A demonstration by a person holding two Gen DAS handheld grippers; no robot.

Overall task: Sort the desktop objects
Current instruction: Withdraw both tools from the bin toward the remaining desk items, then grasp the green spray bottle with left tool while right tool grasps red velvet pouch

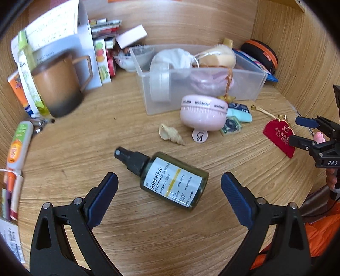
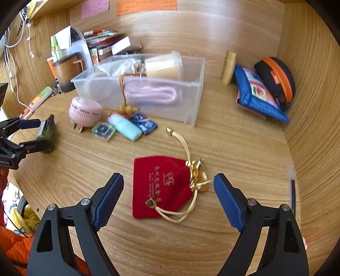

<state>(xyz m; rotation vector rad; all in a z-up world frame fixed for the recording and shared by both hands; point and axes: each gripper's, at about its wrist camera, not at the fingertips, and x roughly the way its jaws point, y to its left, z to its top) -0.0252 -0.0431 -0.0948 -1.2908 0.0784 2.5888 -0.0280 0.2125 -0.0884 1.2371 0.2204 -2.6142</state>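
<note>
Grippers gaping wide beside the clear bin: left gripper straddling the spray bottle, right gripper flanking the red pouch, gripping nothing.

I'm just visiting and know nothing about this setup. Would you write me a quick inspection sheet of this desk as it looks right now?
Surface: wooden desk, crowded at the back.
Job's things: spray bottle lying flat; red pouch lying flat; clear bin partly filled.
Clutter: pink round case, seashell, brown mug, blue wallet.
Grippers: left tool open around the bottle; right tool open around the pouch.
Cables: white cords hanging on the left wall.
Surroundings: wooden walls, notes stuck above.
</note>
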